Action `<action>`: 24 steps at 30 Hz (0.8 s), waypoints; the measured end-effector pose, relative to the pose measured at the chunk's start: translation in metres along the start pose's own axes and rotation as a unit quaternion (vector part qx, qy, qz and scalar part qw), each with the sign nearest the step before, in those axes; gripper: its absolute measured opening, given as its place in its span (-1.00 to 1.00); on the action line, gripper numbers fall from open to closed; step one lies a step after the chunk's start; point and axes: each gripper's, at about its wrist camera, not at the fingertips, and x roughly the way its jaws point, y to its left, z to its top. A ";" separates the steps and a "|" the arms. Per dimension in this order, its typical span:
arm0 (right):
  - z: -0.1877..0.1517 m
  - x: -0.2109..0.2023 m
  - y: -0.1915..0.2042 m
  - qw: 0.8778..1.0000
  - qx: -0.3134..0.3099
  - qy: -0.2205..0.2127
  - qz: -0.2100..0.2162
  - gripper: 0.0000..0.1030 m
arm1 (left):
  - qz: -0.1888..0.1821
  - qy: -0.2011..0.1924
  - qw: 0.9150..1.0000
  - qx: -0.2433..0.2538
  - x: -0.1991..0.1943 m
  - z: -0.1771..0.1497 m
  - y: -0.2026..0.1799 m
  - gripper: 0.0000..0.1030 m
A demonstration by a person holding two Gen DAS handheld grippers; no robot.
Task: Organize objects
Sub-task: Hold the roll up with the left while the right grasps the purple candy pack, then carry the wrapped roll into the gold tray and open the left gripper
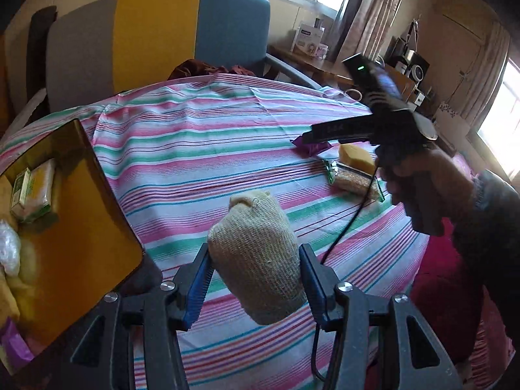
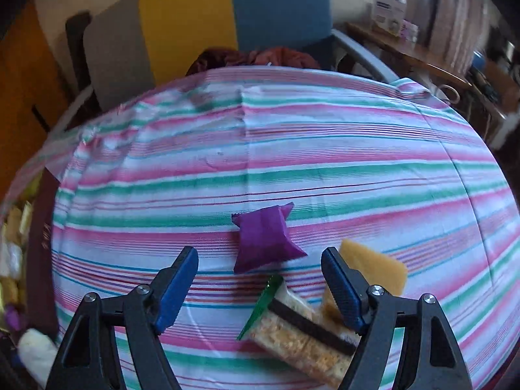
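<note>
The left gripper (image 1: 256,279) has its blue ribbed fingers (image 1: 198,287) squeezed on a soft, knitted tan sock (image 1: 256,260), held up over the striped cloth (image 1: 201,149) on the worktop, near a shiny amber bin (image 1: 81,214). The right gripper (image 2: 260,287) is open with nothing in it. Under it lie a crinkly purple wrapper (image 2: 265,239), a yellow sponge (image 2: 377,265) and a clear snack bag (image 2: 299,334). No words are clear enough to read.
</note>
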 end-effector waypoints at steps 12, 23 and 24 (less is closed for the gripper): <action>-0.014 0.018 0.036 0.999 -0.025 0.030 0.022 -0.04 | 0.020 -0.021 0.999 -0.042 -0.026 -0.012 0.032 0.03; -0.071 0.000 0.114 0.987 -0.134 0.005 0.083 -0.27 | 0.099 -0.056 0.989 -0.097 -0.067 -0.029 0.072 0.03; -0.071 -0.001 0.114 0.987 -0.135 0.004 0.084 -0.34 | 0.110 -0.060 0.987 -0.102 -0.071 -0.032 0.075 0.03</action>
